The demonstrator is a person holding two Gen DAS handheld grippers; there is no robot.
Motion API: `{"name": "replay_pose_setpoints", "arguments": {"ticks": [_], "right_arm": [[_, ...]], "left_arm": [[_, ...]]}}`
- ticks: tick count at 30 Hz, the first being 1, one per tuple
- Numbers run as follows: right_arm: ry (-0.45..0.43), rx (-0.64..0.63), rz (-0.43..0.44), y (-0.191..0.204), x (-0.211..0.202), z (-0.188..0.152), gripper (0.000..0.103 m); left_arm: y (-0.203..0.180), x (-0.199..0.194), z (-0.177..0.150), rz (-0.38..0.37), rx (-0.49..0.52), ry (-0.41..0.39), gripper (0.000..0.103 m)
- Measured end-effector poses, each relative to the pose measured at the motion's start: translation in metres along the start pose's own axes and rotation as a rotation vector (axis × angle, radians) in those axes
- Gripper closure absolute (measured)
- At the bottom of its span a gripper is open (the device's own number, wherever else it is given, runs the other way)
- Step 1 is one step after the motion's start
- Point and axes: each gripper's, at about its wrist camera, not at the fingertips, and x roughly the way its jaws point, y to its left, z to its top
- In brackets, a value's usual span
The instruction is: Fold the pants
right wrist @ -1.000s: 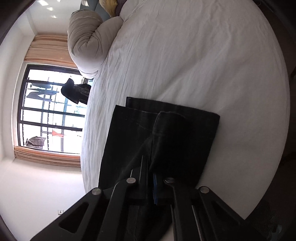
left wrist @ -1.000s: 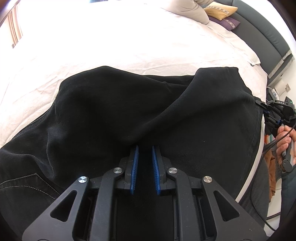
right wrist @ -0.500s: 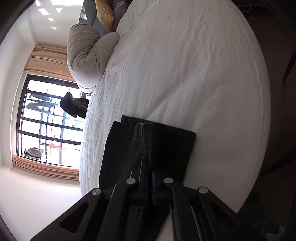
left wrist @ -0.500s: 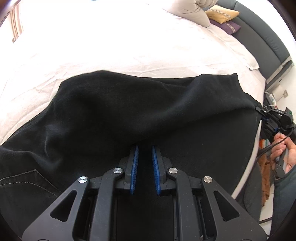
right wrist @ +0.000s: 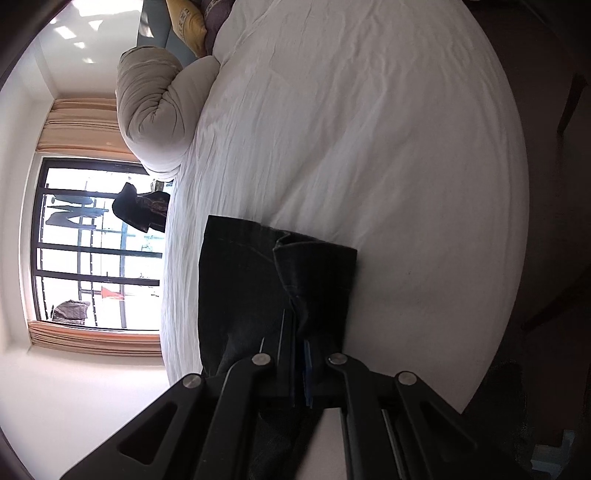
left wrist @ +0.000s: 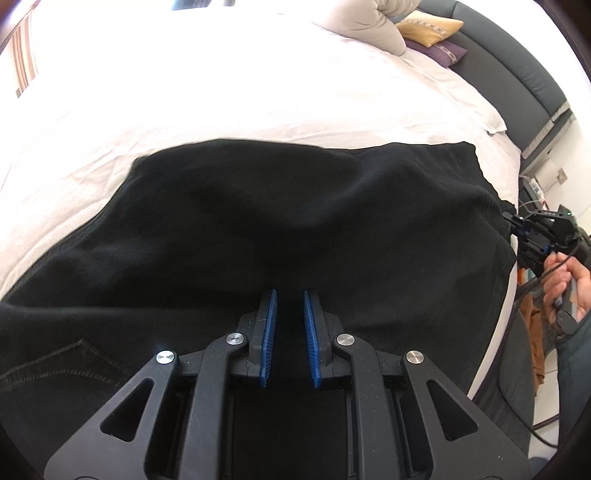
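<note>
Black pants [left wrist: 295, 221] lie spread across the white bed [left wrist: 221, 92]. My left gripper [left wrist: 289, 295] is low at their near edge, blue pads slightly apart with dark cloth between them. In the right wrist view my right gripper [right wrist: 295, 325] is shut on the leg-end hems of the pants [right wrist: 273, 280], holding them just above the sheet. It also shows in the left wrist view [left wrist: 517, 225] at the cloth's right corner, held by a hand.
A beige rolled duvet [right wrist: 155, 110] and yellow and purple pillows [left wrist: 432, 33] lie at the head of the bed by a dark headboard [left wrist: 517, 74]. A window [right wrist: 92, 243] is beyond the far side. The bed's edge [left wrist: 498, 332] runs along the right.
The raised fold of cloth has been pulled flatter and straighter. My right gripper has drawn the hem end toward the bed's edge; less pants shows beyond it.
</note>
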Motion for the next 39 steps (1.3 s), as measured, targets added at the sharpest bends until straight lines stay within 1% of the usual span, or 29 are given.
{"name": "replay_pose_setpoints", "arguments": {"ticks": [2,4,6,7,9,10,11,12,13,15,17,19,21,23,24,25,26,28,29,31,34,36,38,39], "right_arm": [[0.008,0.005,-0.014,-0.004,0.005,0.004,0.099],[0.009,-0.001,-0.005,-0.007,0.005,0.005,0.098],[-0.006,-0.007,-0.024,-0.006,-0.003,0.001,0.094],[-0.019,-0.015,-0.040,-0.003,-0.008,0.000,0.089],[-0.045,-0.021,-0.084,0.003,-0.019,-0.002,0.074],[-0.073,-0.026,-0.123,0.007,-0.028,-0.004,0.057],[-0.097,-0.029,-0.151,0.010,-0.035,-0.007,0.052],[-0.117,-0.042,-0.173,0.015,-0.041,-0.011,0.052],[-0.113,-0.071,-0.179,0.022,-0.043,-0.016,0.052],[-0.059,-0.156,-0.176,0.042,-0.039,-0.034,0.052],[0.016,-0.257,-0.160,0.064,-0.029,-0.058,0.052],[0.098,-0.352,-0.134,0.085,-0.015,-0.088,0.052],[0.206,-0.434,-0.085,0.104,0.006,-0.123,0.052],[0.295,-0.498,-0.050,0.118,0.025,-0.154,0.052],[0.344,-0.531,-0.040,0.125,0.034,-0.170,0.052],[0.407,-0.570,-0.033,0.133,0.045,-0.190,0.052],[0.453,-0.604,-0.027,0.139,0.051,-0.206,0.052],[0.533,-0.690,-0.022,0.151,0.061,-0.239,0.052],[0.556,-0.732,-0.021,0.157,0.062,-0.253,0.052],[0.589,-0.810,-0.010,0.165,0.063,-0.278,0.052],[0.635,-0.885,-0.011,0.172,0.064,-0.305,0.052],[0.659,-0.941,-0.012,0.175,0.060,-0.322,0.052],[0.676,-1.000,0.000,0.173,0.051,-0.338,0.051],[0.685,-1.029,0.007,0.174,0.049,-0.344,0.051]], "left_arm": [[0.005,-0.009,-0.006,-0.010,-0.021,-0.007,0.088],[0.014,-0.020,-0.012,0.007,-0.049,-0.011,0.088],[0.029,-0.042,-0.024,0.026,-0.096,-0.048,0.088],[0.036,-0.052,-0.030,0.040,-0.117,-0.059,0.088],[0.055,-0.079,-0.047,0.065,-0.167,-0.094,0.088],[0.066,-0.091,-0.057,0.089,-0.197,-0.109,0.088],[0.080,-0.105,-0.067,0.110,-0.241,-0.127,0.088],[0.095,-0.117,-0.077,0.118,-0.284,-0.143,0.088],[0.114,-0.132,-0.088,0.138,-0.344,-0.157,0.088],[0.141,-0.154,-0.105,0.146,-0.429,-0.169,0.088],[0.160,-0.174,-0.117,0.117,-0.458,-0.182,0.088],[0.164,-0.182,-0.123,0.108,-0.438,-0.181,0.088],[0.164,-0.177,-0.125,0.099,-0.389,-0.161,0.088],[0.167,-0.157,-0.124,0.110,-0.349,-0.118,0.088],[0.175,-0.144,-0.125,0.111,-0.338,-0.083,0.088],[0.182,-0.137,-0.124,0.088,-0.325,-0.070,0.088],[0.189,-0.133,-0.123,0.055,-0.305,-0.073,0.088],[0.201,-0.132,-0.116,0.002,-0.278,-0.050,0.088],[0.206,-0.132,-0.111,-0.017,-0.263,-0.032,0.088],[0.212,-0.134,-0.104,-0.023,-0.212,-0.006,0.089],[0.215,-0.137,-0.095,-0.015,-0.177,-0.001,0.089],[0.209,-0.143,-0.089,0.021,-0.150,-0.021,0.089],[0.207,-0.163,-0.092,0.105,-0.140,-0.066,0.088],[0.208,-0.176,-0.096,0.128,-0.156,-0.093,0.088]]}}
